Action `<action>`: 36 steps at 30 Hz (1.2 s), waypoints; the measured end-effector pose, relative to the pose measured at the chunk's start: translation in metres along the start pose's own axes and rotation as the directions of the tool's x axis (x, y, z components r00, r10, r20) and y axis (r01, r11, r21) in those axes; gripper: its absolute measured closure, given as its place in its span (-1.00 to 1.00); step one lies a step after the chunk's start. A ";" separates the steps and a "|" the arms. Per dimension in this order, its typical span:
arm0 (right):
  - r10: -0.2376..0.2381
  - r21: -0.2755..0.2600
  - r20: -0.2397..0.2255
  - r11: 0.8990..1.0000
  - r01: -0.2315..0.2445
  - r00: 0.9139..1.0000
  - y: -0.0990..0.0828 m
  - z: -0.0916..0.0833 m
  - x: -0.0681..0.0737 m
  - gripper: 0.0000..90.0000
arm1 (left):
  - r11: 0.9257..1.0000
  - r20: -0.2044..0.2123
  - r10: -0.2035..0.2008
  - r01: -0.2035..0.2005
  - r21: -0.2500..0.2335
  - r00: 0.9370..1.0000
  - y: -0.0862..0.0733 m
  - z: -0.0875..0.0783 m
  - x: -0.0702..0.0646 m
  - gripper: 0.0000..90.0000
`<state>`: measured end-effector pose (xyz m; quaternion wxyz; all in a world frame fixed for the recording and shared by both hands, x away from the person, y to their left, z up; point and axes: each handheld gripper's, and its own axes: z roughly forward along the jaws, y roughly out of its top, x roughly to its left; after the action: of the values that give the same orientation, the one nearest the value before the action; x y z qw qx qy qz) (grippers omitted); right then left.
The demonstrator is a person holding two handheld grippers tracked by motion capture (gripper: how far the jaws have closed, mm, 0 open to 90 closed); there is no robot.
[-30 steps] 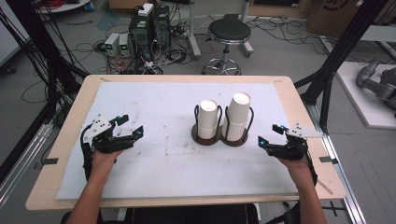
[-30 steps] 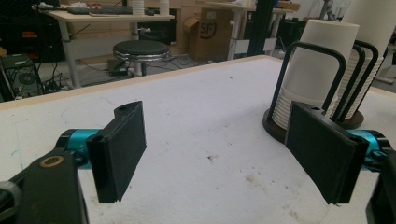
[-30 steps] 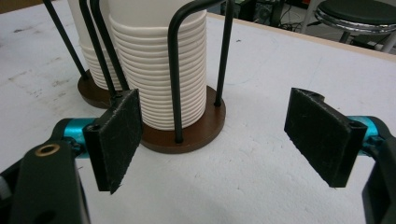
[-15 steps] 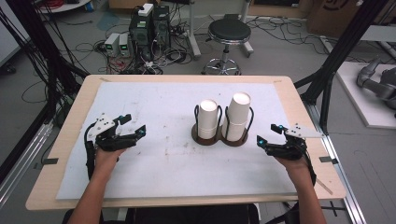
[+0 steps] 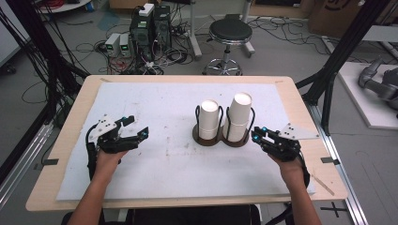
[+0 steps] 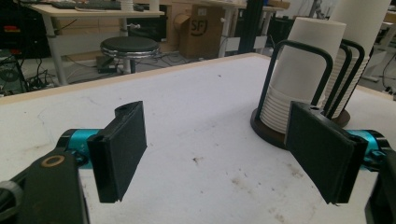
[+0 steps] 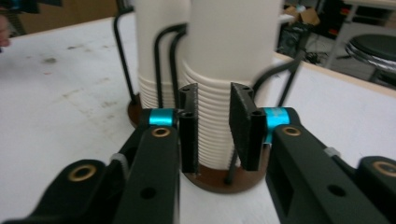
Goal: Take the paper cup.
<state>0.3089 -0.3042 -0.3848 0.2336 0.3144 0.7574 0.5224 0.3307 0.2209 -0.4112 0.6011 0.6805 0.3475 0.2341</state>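
From the high view we note a dark two-slot cup holder (image 5: pixel 220 136) at mid-table on the white mat (image 5: pixel 164 164), carrying a shorter left cup stack (image 5: pixel 209 118) and a taller right cup stack (image 5: pixel 238 116). The left gripper (image 5: pixel 136 127) rests well to the left, jaws wide and empty. The right gripper (image 5: pixel 257 134) sits just right of the holder. In the left gripper view, the holder stands far right beyond the spread jaws. In the right gripper view, the jaws have just been closing to a narrow gap, nothing between them, the taller stack directly beyond.
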 end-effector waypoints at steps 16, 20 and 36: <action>-0.056 0.004 -0.095 0.998 0.057 0.994 0.017 0.029 0.029 1.00 | 1.000 0.055 0.012 -0.012 -0.004 0.998 0.024 0.021 -0.003 -0.54; -0.060 0.011 -0.066 0.998 0.061 0.996 0.022 0.038 0.037 1.00 | 1.000 0.076 0.025 -0.025 0.003 0.997 0.034 0.029 -0.007 -0.54; -0.012 0.105 -0.093 0.994 0.022 0.996 0.025 0.091 0.061 1.00 | 0.998 0.157 0.058 -0.060 0.011 0.986 0.063 0.061 -0.019 -0.54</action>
<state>0.3344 -0.1948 -0.3947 0.1860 0.2954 0.7968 0.4932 0.3751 0.1648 -0.3581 0.6142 0.7113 0.2806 0.1949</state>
